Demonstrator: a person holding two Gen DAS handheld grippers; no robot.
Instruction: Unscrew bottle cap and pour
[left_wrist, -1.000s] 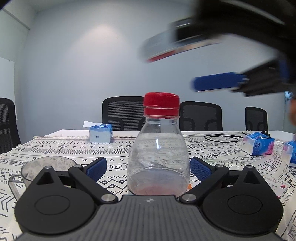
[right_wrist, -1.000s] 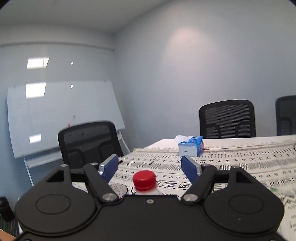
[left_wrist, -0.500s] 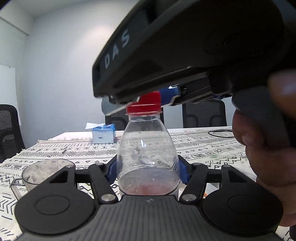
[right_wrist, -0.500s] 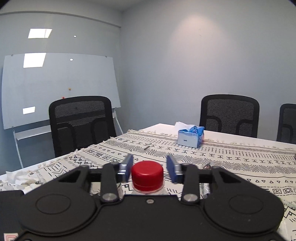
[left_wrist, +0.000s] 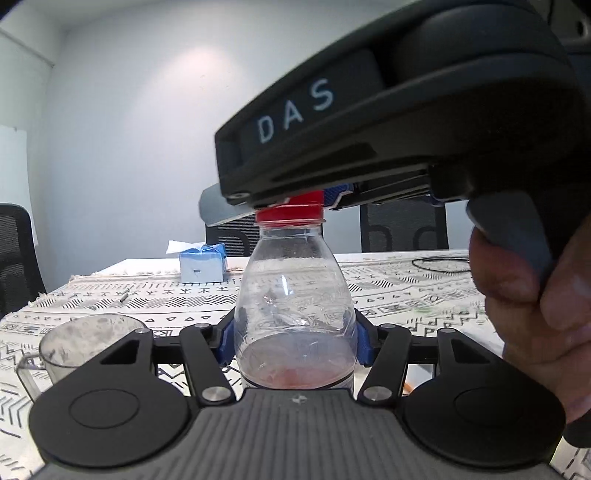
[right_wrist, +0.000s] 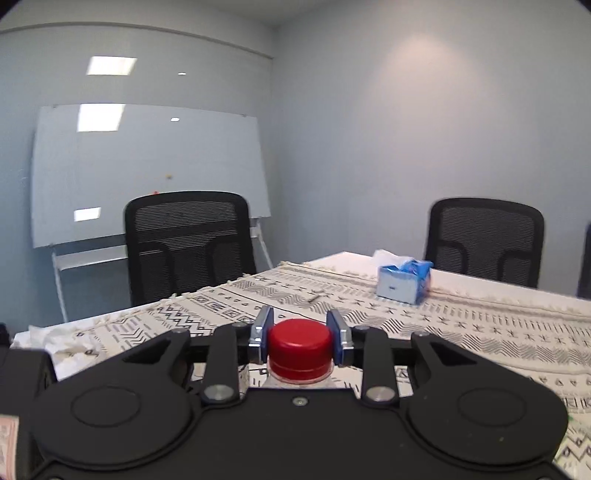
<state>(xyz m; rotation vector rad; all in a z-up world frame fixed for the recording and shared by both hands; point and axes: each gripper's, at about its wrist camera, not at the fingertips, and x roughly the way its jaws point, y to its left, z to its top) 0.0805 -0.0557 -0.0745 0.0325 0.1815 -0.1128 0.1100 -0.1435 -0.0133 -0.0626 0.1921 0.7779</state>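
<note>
A: Where are we standing with the bottle (left_wrist: 295, 314)?

B: We are holding it upright on the patterned tablecloth (left_wrist: 406, 291). Our left gripper (left_wrist: 295, 341) is pinching the lower body, a blue pad pressing each flank at 3 and 9 o'clock, just above the thin pink residue at the bottom.

A: And the cap (right_wrist: 300, 343)?

B: We are closing on it from above. In the right wrist view the right gripper (right_wrist: 300, 338) is bracketing the red cap, fingers at 3 and 9 o'clock of it and lying against its sides, so we are judging it a pinch on the cap.

A: What is the coming move turning on?

B: On the axis. The bottle's long axis is running 6 to 12 o'clock, straight up, and the cap is sitting at its 12 o'clock end directly between the right fingers. We are reckoning the twist has to go about that vertical line while the left hand is resisting below. The right hand is the nearer to the cap; the left is nearer the base.

A: And pouring?

B: The clear measuring cup (left_wrist: 90, 345) is waiting at about 9 o'clock of the bottle, near our left gripper. A tissue box (left_wrist: 202, 266) is sitting farther back, around 11 o'clock.
</note>
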